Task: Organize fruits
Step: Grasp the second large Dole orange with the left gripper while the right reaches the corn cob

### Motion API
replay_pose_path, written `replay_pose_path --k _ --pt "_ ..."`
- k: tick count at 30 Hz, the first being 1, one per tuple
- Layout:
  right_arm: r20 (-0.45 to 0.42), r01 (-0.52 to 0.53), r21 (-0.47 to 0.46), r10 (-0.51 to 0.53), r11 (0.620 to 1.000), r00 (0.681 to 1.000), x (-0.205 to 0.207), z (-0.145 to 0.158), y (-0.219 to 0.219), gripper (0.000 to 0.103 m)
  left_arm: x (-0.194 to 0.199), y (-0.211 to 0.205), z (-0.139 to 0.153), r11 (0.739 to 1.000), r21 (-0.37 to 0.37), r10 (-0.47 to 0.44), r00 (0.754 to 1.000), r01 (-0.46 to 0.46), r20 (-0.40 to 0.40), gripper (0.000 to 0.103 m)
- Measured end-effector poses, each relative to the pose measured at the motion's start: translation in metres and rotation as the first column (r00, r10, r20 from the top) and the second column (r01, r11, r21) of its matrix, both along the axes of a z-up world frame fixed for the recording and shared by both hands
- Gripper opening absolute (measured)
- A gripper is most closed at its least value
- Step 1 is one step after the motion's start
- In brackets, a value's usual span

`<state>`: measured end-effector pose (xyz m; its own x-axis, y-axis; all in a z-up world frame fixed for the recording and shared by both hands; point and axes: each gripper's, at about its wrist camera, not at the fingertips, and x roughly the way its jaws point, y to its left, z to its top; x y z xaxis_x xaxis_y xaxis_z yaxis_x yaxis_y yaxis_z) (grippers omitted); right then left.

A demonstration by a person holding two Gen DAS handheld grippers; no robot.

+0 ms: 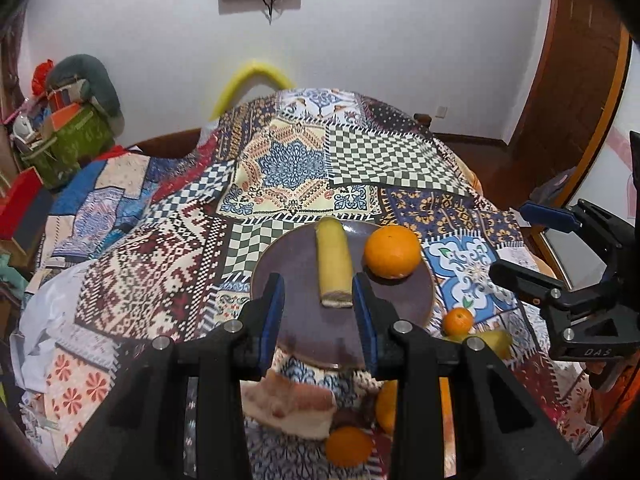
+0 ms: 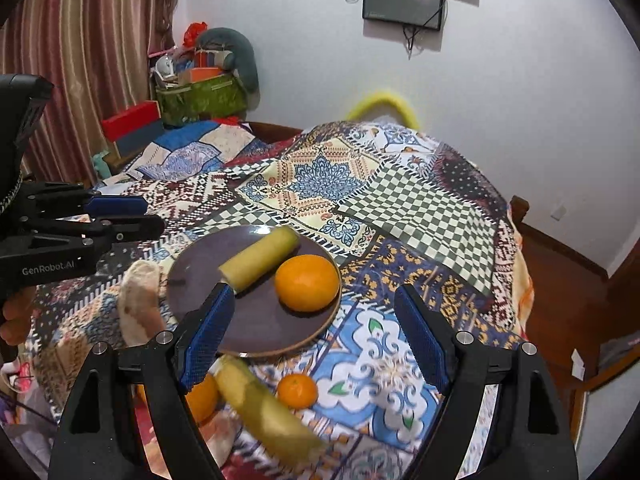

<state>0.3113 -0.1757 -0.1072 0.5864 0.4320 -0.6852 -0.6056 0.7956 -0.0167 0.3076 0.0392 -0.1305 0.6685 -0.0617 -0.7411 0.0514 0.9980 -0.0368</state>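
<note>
A dark round plate [image 1: 304,280] [image 2: 256,320] lies on the patchwork cloth and holds a yellow banana piece [image 1: 333,264] [image 2: 260,260] and a big orange [image 1: 393,251] [image 2: 307,283]. My left gripper [image 1: 319,312] is open and empty, its fingers just short of the banana's near end. My right gripper [image 2: 312,336] is open wide and empty above the plate's near rim. A small tangerine [image 1: 458,320] [image 2: 298,390], a second banana piece [image 2: 264,404] and another orange [image 2: 202,398] lie on the cloth in front of the plate.
A piece of bread or cake [image 1: 292,408] [image 2: 138,304] lies left of the plate, with one more orange [image 1: 348,446] near it. Boxes and bags [image 2: 200,92] are piled at the far left. The table edge drops to a wooden floor [image 2: 560,272] at right.
</note>
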Motion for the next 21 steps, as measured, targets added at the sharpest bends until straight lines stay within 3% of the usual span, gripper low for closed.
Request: replay_pose_path --k 10,21 --pt "0.048 0.023 0.012 -0.023 1.0 0.999 -0.05 0.013 -0.021 0.083 -0.049 -0.013 0.011 1.0 -0.022 -0.001 1.0 0.001 0.014 0.035" --pt "-0.043 0.086 0.044 -0.084 0.995 0.996 -0.071 -0.016 -0.041 0.083 -0.064 -0.035 -0.027 0.999 -0.052 -0.014 0.995 0.009 -0.095 0.037"
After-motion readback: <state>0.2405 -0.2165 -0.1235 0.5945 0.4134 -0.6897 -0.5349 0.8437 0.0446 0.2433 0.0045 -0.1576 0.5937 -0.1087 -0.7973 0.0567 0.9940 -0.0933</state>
